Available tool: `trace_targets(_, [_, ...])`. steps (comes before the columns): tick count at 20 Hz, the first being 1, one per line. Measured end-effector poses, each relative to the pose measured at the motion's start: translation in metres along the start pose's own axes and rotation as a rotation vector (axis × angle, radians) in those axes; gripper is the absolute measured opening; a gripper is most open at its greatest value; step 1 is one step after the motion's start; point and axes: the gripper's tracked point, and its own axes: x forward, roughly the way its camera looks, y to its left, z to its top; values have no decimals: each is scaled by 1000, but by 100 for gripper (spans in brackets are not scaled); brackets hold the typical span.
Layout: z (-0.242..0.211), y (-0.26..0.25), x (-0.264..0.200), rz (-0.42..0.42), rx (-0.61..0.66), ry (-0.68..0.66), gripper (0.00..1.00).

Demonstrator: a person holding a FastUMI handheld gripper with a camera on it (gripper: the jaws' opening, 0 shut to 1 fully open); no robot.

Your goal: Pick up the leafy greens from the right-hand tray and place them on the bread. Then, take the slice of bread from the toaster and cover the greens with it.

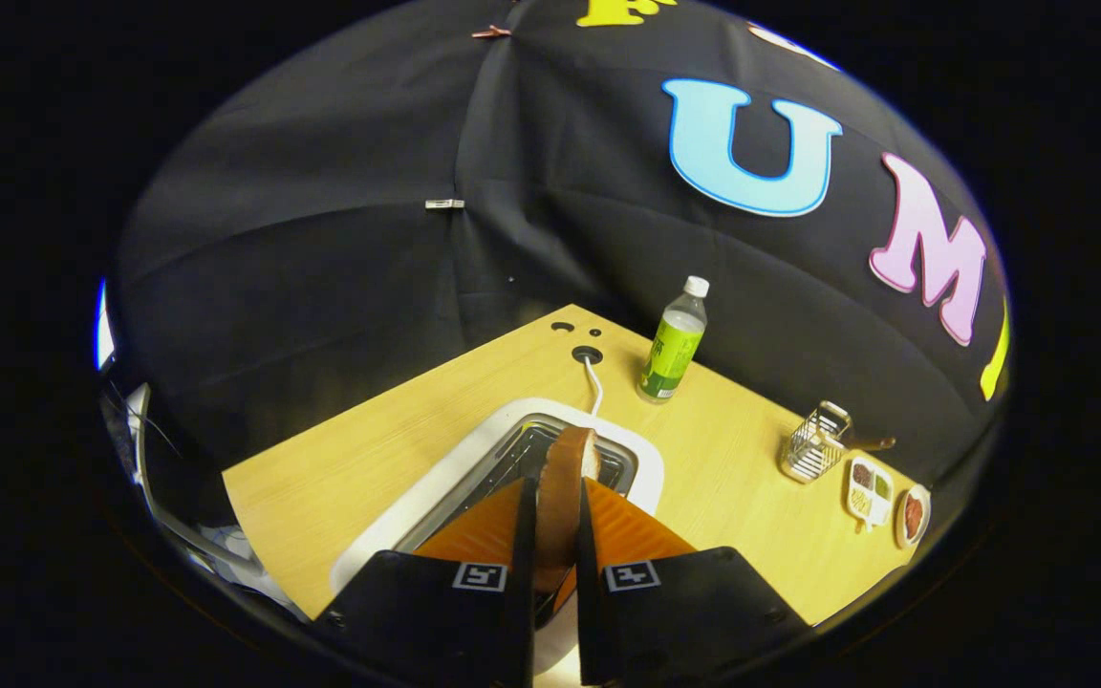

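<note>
Gripping the bread slice [565, 483] edge-on: our tool [550, 492] is narrowed onto it, both fingers pressed against its faces. We see the slice standing upright over the slot of the white toaster [641, 459], its crust top poking just beyond the fingertips. Toaster sits on the wooden worktop [388, 430], white cable [594, 382] running back to a grommet hole. Beyond it a green-labelled bottle [673, 342] stands upright; a wire holder [813, 444] and two small dishes [885, 497] lie well off right.
</note>
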Motion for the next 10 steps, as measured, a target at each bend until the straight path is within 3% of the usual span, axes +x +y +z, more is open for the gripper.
trace_targets(4, [3,-1,-3,34,34,19,16])
trace_targets(10, [24,-11,-26,65,90,-11,16])
